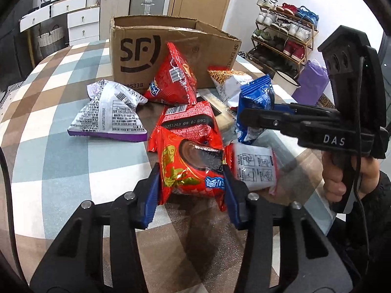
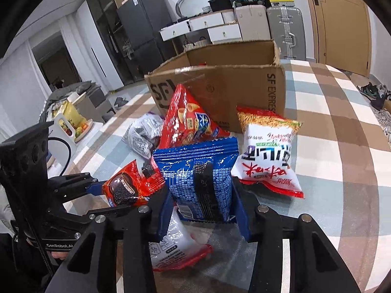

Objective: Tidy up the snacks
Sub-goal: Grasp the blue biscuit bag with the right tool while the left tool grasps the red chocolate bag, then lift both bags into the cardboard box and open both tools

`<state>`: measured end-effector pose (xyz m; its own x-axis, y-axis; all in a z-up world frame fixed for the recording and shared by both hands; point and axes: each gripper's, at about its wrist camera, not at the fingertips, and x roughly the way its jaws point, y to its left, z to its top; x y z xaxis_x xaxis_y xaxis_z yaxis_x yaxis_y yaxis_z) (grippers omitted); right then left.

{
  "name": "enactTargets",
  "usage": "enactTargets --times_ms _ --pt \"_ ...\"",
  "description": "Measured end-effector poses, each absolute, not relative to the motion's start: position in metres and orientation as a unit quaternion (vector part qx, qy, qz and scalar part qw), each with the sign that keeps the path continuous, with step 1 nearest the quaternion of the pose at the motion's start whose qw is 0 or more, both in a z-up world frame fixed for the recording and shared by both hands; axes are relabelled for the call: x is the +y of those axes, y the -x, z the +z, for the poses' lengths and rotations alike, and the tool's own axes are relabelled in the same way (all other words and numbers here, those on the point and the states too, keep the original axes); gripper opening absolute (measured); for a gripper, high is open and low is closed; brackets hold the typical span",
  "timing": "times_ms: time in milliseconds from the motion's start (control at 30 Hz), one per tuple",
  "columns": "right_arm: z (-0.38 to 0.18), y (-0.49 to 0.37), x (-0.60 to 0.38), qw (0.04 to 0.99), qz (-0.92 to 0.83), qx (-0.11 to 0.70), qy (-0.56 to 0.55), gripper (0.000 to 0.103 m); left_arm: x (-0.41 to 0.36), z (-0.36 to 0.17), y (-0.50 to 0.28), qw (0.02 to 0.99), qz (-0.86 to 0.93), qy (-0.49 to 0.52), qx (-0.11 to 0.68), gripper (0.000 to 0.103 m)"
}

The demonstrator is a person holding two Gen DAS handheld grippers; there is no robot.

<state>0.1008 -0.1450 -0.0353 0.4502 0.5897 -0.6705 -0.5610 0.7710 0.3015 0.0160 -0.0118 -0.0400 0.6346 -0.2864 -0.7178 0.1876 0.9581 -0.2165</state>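
My left gripper [image 1: 191,179] is shut on a red cookie packet [image 1: 188,171], its blue pads pressing both sides just above the checked tablecloth [image 1: 61,161]. In the right wrist view that same left gripper [image 2: 113,196] comes in from the left, holding the red cookie packet [image 2: 127,188]. My right gripper [image 2: 202,201] is shut on an upright blue packet [image 2: 198,178]. Seen from the left, the right gripper [image 1: 244,118] pinches the blue packet [image 1: 256,100]. An open cardboard box [image 1: 136,56] [image 2: 232,85] stands behind the pile.
Loose on the cloth lie a red triangular chip bag [image 2: 188,119], a white and purple bag [image 1: 110,114], a white and red noodle snack bag [image 2: 268,156], a second red packet [image 1: 188,119] and a white packet [image 2: 173,246]. A shoe rack [image 1: 286,36] stands beyond the table's right edge.
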Motion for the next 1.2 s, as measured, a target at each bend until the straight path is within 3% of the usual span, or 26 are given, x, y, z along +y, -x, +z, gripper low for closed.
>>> enactTargets --times_ms 1200 --pt "0.051 -0.114 -0.162 0.874 0.344 0.343 -0.033 0.045 0.016 0.066 -0.034 0.938 -0.098 0.089 0.319 0.043"
